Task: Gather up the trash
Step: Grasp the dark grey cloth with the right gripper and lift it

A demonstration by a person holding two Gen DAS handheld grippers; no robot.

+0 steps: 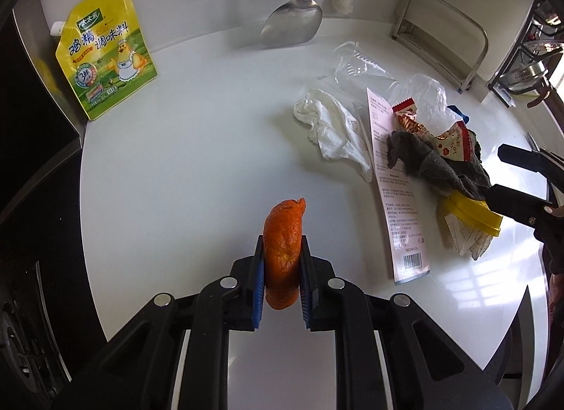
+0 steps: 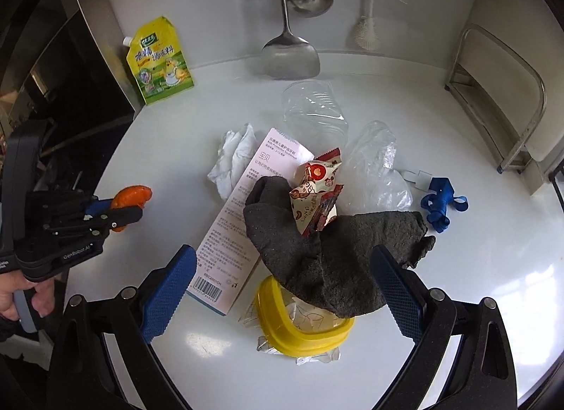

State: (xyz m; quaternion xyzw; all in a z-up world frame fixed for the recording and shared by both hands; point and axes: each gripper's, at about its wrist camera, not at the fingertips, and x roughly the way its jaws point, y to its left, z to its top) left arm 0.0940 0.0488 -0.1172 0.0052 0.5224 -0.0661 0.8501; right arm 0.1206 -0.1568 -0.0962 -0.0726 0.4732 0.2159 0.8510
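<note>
Left gripper [image 1: 282, 258]: jaws clenched on curled orange peel piece [image 1: 283, 251], near-left above white desk [image 1: 197, 163]. Right gripper [image 2: 282, 290]: jaws released, wide apart, over dark grey cloth [image 2: 331, 248] w/ yellow plastic lid [image 2: 299, 332] beneath, centre-right.

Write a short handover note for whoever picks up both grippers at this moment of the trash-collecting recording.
Left gripper: shut on the orange peel, just above the white counter.
Right gripper: open, empty, jaws spread either side of the dark grey cloth.
Pile at centre: the cloth drapes over a yellow lid and under snack wrappers; pink box and crumpled tissue to its left; crushed clear cup, clear plastic bag and blue ribbon behind and to its right.
Done: peel picked up. No bin is in view.
Left: bin the peel, then clear the pile.
</note>
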